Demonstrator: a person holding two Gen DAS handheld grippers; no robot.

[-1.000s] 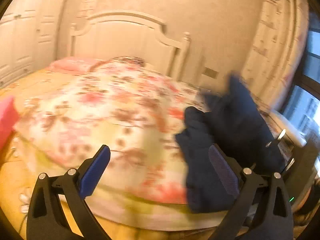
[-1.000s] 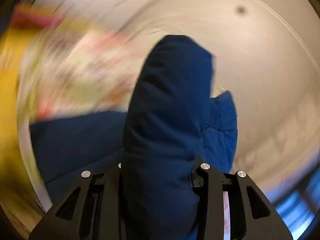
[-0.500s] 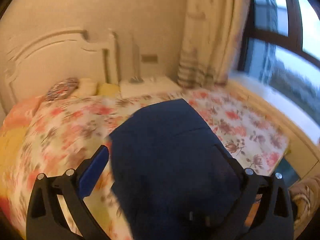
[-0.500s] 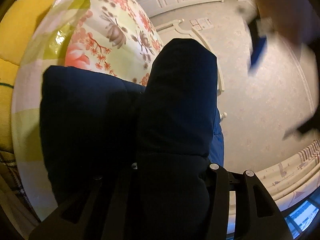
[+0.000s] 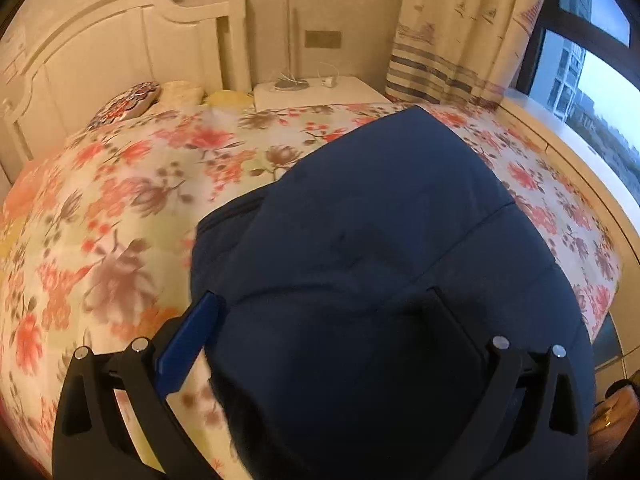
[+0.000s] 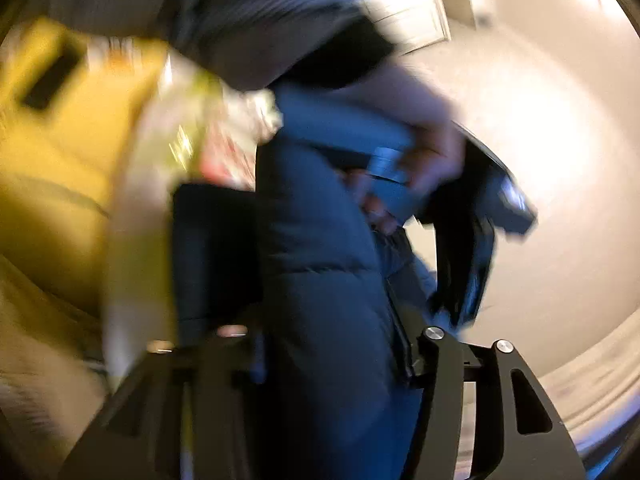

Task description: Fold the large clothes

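Observation:
A puffy navy jacket point(image 5: 380, 220) lies bunched on the floral bedspread point(image 5: 120, 208). My left gripper point(image 5: 320, 294) hovers over its near part, jaws wide open; the blue left pad point(image 5: 188, 340) stands beside the jacket's edge and the right finger point(image 5: 452, 320) shows dark above the fabric. In the blurred right wrist view a thick fold of the jacket point(image 6: 320, 280) fills the gap of my right gripper point(image 6: 328, 332). Its jaws are opening, with the fabric still against both fingers. A person's hand point(image 6: 432, 148) holds the other gripper just beyond the fold.
A white headboard point(image 5: 120, 40) and small pillows point(image 5: 132, 96) are at the far end of the bed. A white nightstand point(image 5: 316, 92) stands by the curtain point(image 5: 460, 28), with a window point(image 5: 592, 80) on the right. A yellow sheet point(image 6: 60, 152) shows at left.
The left wrist view swung right from the bedspread to above the jacket, jaws still wide. The right gripper's jaws stand wider around the fold, and a hand with the other gripper came into its view.

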